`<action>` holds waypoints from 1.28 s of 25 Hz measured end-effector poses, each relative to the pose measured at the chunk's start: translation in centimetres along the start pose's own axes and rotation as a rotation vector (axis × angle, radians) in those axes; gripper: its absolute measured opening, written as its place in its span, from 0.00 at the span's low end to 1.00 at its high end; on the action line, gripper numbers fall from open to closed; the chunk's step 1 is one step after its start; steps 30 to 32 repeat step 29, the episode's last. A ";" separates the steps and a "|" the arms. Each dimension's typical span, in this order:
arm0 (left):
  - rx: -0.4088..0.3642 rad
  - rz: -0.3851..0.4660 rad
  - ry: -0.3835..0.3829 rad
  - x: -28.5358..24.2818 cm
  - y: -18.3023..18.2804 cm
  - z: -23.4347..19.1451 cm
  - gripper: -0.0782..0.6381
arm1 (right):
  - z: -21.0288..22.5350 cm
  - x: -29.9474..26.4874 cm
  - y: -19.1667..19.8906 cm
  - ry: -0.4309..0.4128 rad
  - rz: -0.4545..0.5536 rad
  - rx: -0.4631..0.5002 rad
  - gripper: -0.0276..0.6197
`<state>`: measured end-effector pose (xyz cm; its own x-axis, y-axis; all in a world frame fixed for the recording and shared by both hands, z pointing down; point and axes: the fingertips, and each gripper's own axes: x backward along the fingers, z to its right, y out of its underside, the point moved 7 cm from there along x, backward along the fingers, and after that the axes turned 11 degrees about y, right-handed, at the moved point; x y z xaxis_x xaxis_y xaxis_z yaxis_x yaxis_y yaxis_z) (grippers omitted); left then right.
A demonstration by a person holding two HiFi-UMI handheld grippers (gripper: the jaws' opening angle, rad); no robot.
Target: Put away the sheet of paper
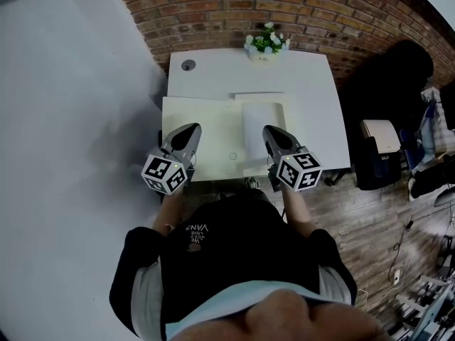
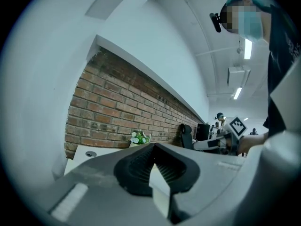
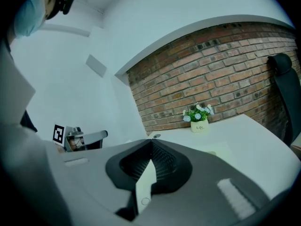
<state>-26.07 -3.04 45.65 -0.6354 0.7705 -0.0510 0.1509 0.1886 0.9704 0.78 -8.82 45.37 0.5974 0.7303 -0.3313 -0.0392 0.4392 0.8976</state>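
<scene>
1. The brick wall (image 1: 284, 6) runs along the 12 o'clock side of the head view.
2. The white tabletop (image 1: 313, 84) stands against it.
3. A cream mat (image 1: 206, 130) covers the tabletop's near part, toward 7 o'clock.
4. The sheet of paper (image 1: 257, 119) lies flat on the mat, at 3 o'clock from the mat's middle.
5. The left tongs (image 1: 190, 129) hover over the mat at 9 o'clock from the paper, clenched tip to tip on nothing.
6. The right tongs (image 1: 271, 131) overlap the paper's 4 o'clock part, likewise clenched and empty. I cannot tell whether they touch the paper.
7. A flower pot (image 1: 266, 45) sits at the tabletop's 12 o'clock edge.
8. A round grommet (image 1: 188, 65) lies at 11 o'clock.
</scene>
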 end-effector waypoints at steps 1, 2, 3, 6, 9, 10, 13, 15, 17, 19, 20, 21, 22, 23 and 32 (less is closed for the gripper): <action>-0.002 0.001 -0.001 0.2 0.0 0.0 0.11 | -0.2 0.0 0.1 0.003 0.003 0.004 0.04; -0.003 0.001 -0.001 0.4 0.0 0.0 0.11 | -0.4 0.0 0.1 0.006 0.007 0.008 0.04; -0.004 0.001 -0.001 0.6 0.0 0.0 0.11 | -0.5 0.1 0.1 0.009 0.009 0.012 0.04; -0.001 0.003 -0.001 1.1 0.0 0.1 0.11 | -0.9 0.0 0.3 0.012 0.007 0.021 0.04; -0.002 0.005 -0.004 1.5 0.2 0.1 0.11 | -1.3 0.0 0.5 0.009 0.005 0.029 0.04; -0.002 0.008 -0.005 1.6 0.2 0.1 0.11 | -1.4 0.0 0.5 0.008 0.004 0.030 0.04; 0.001 0.020 -0.010 1.8 0.1 0.1 0.11 | -1.6 -0.1 0.6 0.004 0.002 0.034 0.04; 0.004 0.025 -0.013 1.8 0.1 0.1 0.11 | -1.5 0.0 0.6 0.005 0.002 0.036 0.04; 0.004 0.025 -0.015 1.8 0.1 0.1 0.11 | -1.4 0.0 0.5 0.007 0.004 0.039 0.04; 0.004 0.021 -0.015 1.8 0.1 0.1 0.11 | -1.4 0.1 0.4 0.008 0.004 0.044 0.04; 0.005 0.018 -0.014 1.7 0.1 0.1 0.11 | -1.4 0.1 0.4 0.008 0.004 0.046 0.04; 0.006 0.017 -0.012 1.7 0.1 0.2 0.11 | -1.4 0.1 0.3 0.008 0.003 0.047 0.04; 0.007 0.017 -0.011 1.6 0.1 0.2 0.11 | -1.3 0.1 0.4 0.009 0.002 0.048 0.04; 0.009 0.018 -0.010 1.6 0.2 0.3 0.11 | -1.3 0.2 0.4 0.009 0.001 0.048 0.04; 0.015 0.025 0.000 1.0 0.1 0.5 0.11 | -1.1 0.1 0.3 0.005 0.000 0.047 0.04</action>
